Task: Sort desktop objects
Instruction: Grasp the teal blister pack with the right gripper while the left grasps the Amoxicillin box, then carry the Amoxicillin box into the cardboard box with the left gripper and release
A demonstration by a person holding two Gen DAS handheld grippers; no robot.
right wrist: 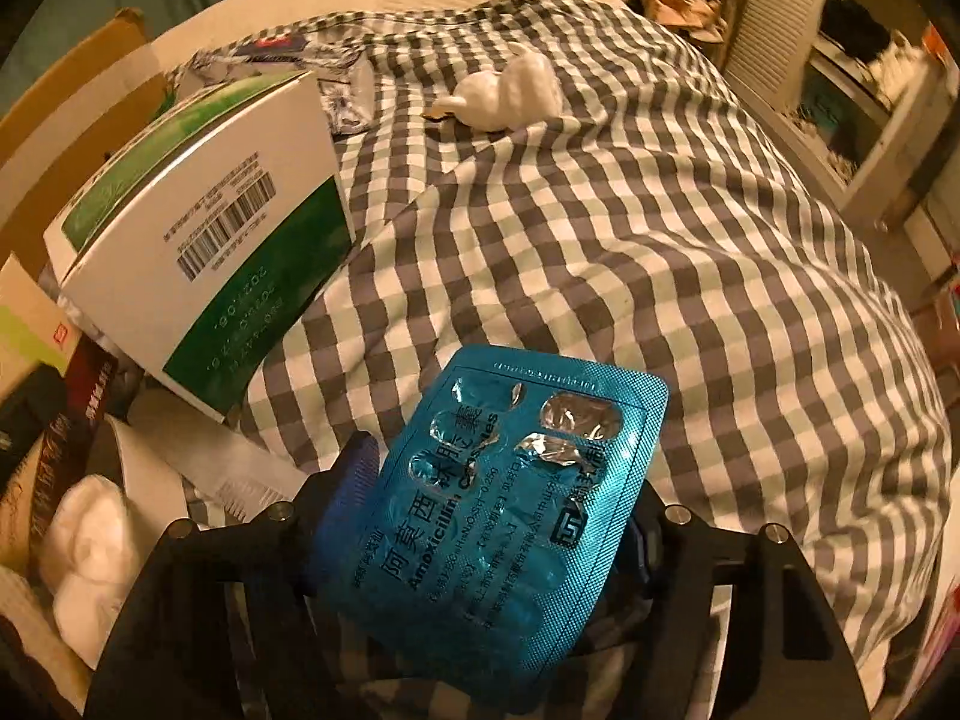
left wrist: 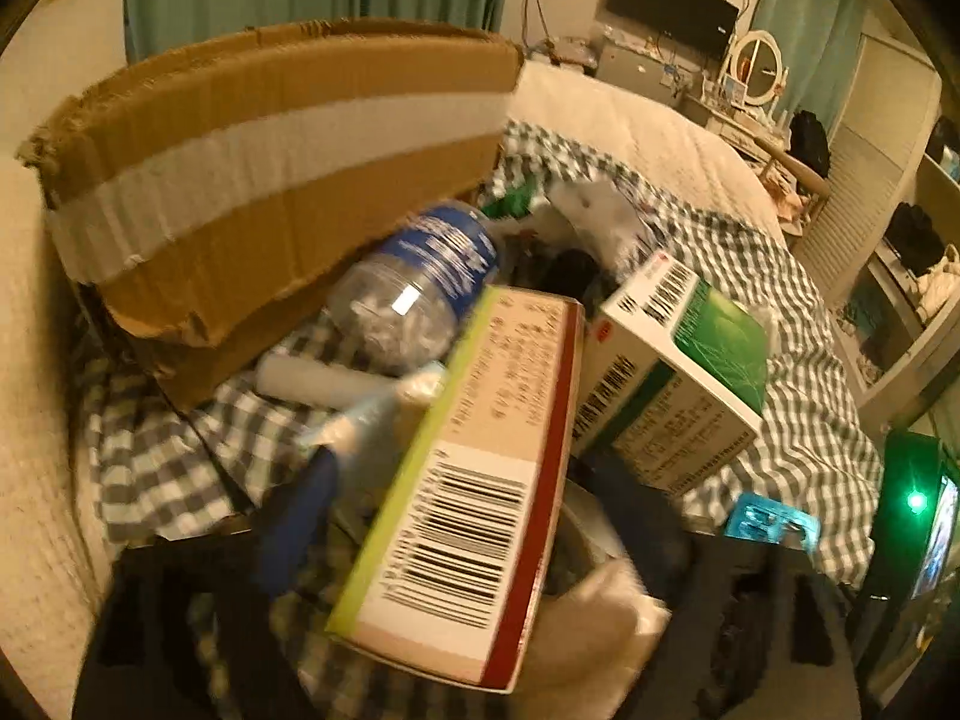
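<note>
Left wrist: a barcoded carton (left wrist: 474, 480) is clamped in the left tongs (left wrist: 444, 546), held near, over the checked bedcover (left wrist: 780, 396). A green-and-white box (left wrist: 672, 372) is seen right of it, a plastic bottle (left wrist: 420, 288) beyond, under a cardboard flap (left wrist: 270, 168).
Right wrist: a blue blister pack (right wrist: 504, 516) is clamped in the right tongs (right wrist: 480, 534), near; the green-and-white box (right wrist: 204, 240) is seen far left.

Left gripper (left wrist: 456, 516) clamping barcoded medicine box (left wrist: 468, 480), tilting over checkered cloth (left wrist: 798, 420); plastic bottle (left wrist: 420, 288) leaning against cardboard box (left wrist: 270, 162); green-white box (left wrist: 672, 372) lying beside.

Glossy foil blister pack (right wrist: 498, 510), woven checked cloth (right wrist: 660, 228), probably cotton
</note>
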